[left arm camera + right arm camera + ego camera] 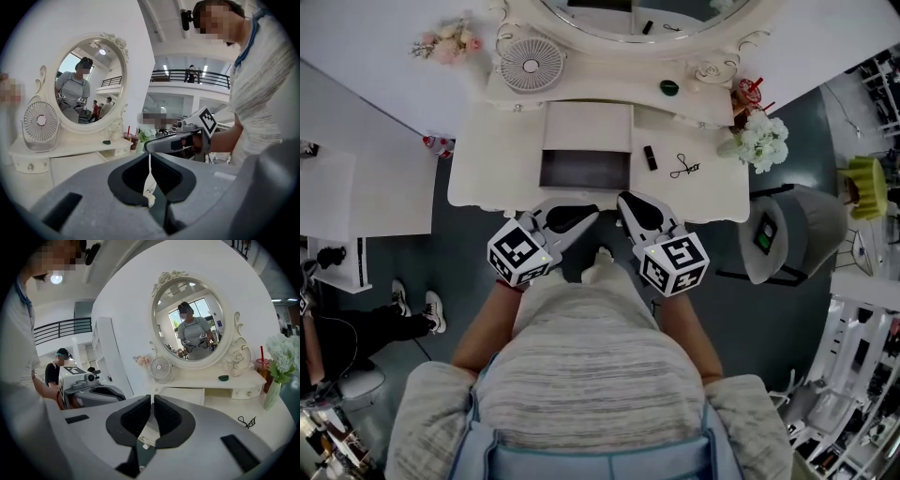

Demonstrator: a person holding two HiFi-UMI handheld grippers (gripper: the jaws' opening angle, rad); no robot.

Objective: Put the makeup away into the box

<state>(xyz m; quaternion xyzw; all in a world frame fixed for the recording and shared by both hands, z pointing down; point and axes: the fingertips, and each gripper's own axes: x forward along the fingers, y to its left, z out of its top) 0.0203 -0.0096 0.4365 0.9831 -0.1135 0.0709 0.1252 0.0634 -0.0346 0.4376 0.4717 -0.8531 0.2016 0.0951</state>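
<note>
The mirror [647, 17] is cut off up top. The drawer [585, 169] is too dark inside to see. The small black item [651, 157] beside it is too tiny to name.

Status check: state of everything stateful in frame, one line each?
left gripper: fingers shut, empty
right gripper: fingers shut, empty
box: open
lipstick: lying on the table right of the box, not stowed
eyelash curler: lying on the table, not stowed

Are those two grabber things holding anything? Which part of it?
Nothing. The left hand-held gripper and the right hand-held gripper both have their jaws shut together, with nothing between them.
</note>
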